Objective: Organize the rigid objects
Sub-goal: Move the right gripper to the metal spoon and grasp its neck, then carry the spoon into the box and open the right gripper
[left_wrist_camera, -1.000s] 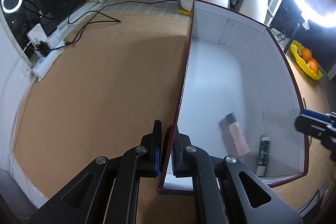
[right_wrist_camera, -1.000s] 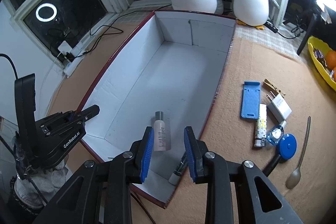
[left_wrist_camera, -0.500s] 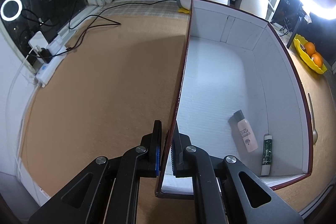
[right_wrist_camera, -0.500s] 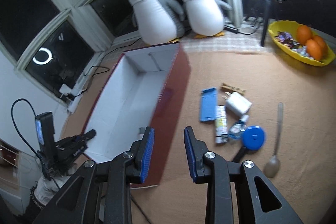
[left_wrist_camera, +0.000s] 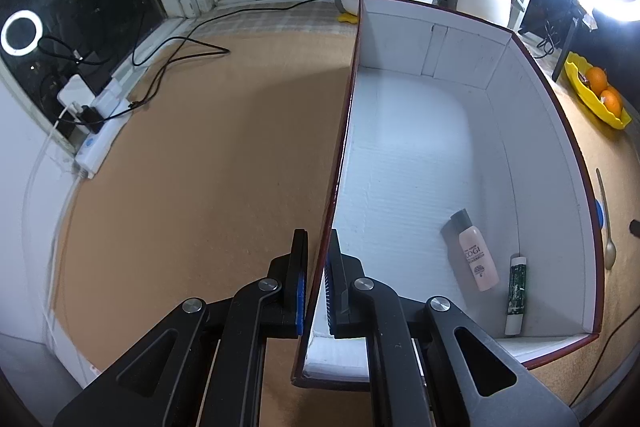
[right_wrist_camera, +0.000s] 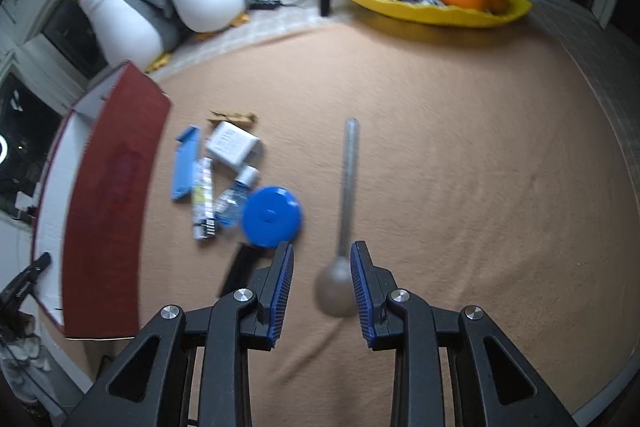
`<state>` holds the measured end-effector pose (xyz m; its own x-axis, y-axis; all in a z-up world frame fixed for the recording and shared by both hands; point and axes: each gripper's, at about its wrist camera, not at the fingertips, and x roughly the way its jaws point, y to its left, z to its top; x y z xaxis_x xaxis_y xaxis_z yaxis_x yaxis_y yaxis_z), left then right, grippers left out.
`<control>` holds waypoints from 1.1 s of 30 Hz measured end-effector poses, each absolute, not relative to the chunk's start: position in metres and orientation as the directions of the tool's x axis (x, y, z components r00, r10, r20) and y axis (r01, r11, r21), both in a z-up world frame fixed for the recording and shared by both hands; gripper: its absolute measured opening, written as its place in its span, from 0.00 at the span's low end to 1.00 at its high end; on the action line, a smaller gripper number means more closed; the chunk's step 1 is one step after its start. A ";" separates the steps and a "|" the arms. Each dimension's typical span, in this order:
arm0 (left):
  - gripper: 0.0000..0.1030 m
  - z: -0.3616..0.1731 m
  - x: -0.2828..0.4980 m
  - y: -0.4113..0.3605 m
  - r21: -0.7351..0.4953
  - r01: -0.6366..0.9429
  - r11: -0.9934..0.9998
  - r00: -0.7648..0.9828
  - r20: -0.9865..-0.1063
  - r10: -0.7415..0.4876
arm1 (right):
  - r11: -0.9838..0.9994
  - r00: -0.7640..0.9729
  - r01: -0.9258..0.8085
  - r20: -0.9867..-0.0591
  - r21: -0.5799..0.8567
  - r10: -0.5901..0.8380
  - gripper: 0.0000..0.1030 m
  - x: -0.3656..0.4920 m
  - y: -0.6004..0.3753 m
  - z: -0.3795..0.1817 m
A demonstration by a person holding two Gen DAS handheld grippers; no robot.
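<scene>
Both tongs tilt steeply down. Left gripper [left_wrist_camera: 316, 281] is clenched on the near side wall of the box [left_wrist_camera: 400, 167], one blue ribbed pad outside the wall and one inside. Right gripper [right_wrist_camera: 322, 283] hangs past the box's outer side with its jaws parted and nothing pressed between them — the bowl of the spoon [right_wrist_camera: 344, 219] lies on the mat between the pads, its long grey handle running away from the gripper.

That box is thin card, white and faintly ribbed inside, glossy dark red outside. On its floor near the right wall lie a pink bottle [left_wrist_camera: 476, 255] with a dark cap and a slim green tube [left_wrist_camera: 516, 293] with a white cap. Between the box and the spoon sits a loose cluster on the tan felt mat [right_wrist_camera: 460, 167]: a flat blue holder [right_wrist_camera: 185, 163], a white charger [right_wrist_camera: 232, 143], a printed tube [right_wrist_camera: 203, 199], a small clear bottle [right_wrist_camera: 232, 203] and a round blue disc [right_wrist_camera: 271, 215].

Motion blur smears the right view; a black handle below the disc and a brownish piece beyond the charger are hard to make out.
</scene>
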<state>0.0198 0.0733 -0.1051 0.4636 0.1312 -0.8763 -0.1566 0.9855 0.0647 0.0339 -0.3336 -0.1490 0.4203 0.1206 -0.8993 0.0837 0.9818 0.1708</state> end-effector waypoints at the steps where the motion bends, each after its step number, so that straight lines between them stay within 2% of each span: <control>1: 0.06 -0.105 0.020 0.073 0.068 -0.156 0.985 0.461 -0.877 0.133 | 0.981 0.405 0.090 -0.906 0.173 0.123 0.26 0.036 -0.337 -0.156; 10: 0.06 -0.105 0.023 0.070 0.095 -0.155 0.983 0.444 -0.882 0.155 | 0.985 0.369 0.072 -0.921 0.159 0.122 0.26 0.055 -0.332 -0.177; 21: 0.07 -0.106 0.024 0.069 0.102 -0.175 0.979 0.431 -0.886 0.169 | 0.999 0.334 0.002 -0.942 0.048 0.045 0.26 0.070 -0.322 -0.190; 23: 0.07 -0.106 0.025 0.070 0.101 -0.175 0.980 0.431 -0.887 0.168 | 0.999 0.332 -0.011 -0.943 0.031 0.033 0.23 0.071 -0.322 -0.190; 28: 0.07 -0.106 0.024 0.070 0.088 -0.185 0.979 0.432 -0.887 0.161 | 1.000 0.330 -0.011 -0.944 0.019 0.022 0.07 0.071 -0.326 -0.190; 33: 0.07 -0.107 0.022 0.072 0.069 -0.194 0.979 0.438 -0.886 0.150 | 1.000 0.330 0.006 -0.944 0.024 0.021 0.07 0.069 -0.331 -0.189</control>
<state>0.0223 0.0715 -0.1069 0.4379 0.1496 -0.8865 -0.1937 0.9786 0.0695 0.0694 -0.3313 -0.1893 0.3302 0.0210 -0.9437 0.0064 0.9997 0.0245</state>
